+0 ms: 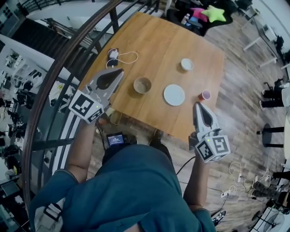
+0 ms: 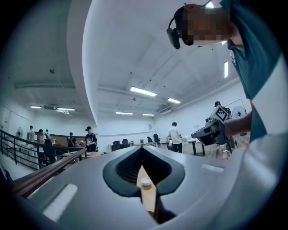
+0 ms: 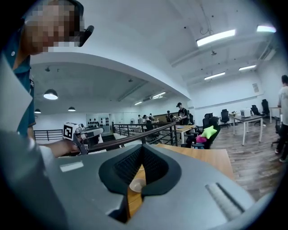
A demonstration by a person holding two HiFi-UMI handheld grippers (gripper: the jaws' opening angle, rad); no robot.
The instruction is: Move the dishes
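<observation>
On the wooden table (image 1: 158,41) stand a tan bowl (image 1: 142,85), a flat white plate (image 1: 174,94), a small white bowl (image 1: 186,64) and a pink cup (image 1: 205,95). My left gripper (image 1: 118,72) hovers over the table's left edge, left of the tan bowl, shut and holding nothing. My right gripper (image 1: 197,105) hangs at the near right edge, just short of the pink cup, shut and holding nothing. Through the jaw opening of the left gripper (image 2: 141,148) the white bowl (image 2: 145,181) shows. The right gripper (image 3: 142,146) frames the tan bowl (image 3: 136,185).
A white charger with a looped cable (image 1: 115,55) lies at the table's far left. A dark curved railing (image 1: 59,68) runs along the left. A chair with a green star cushion (image 1: 214,13) stands beyond the table. Cables (image 1: 235,181) lie on the floor at right.
</observation>
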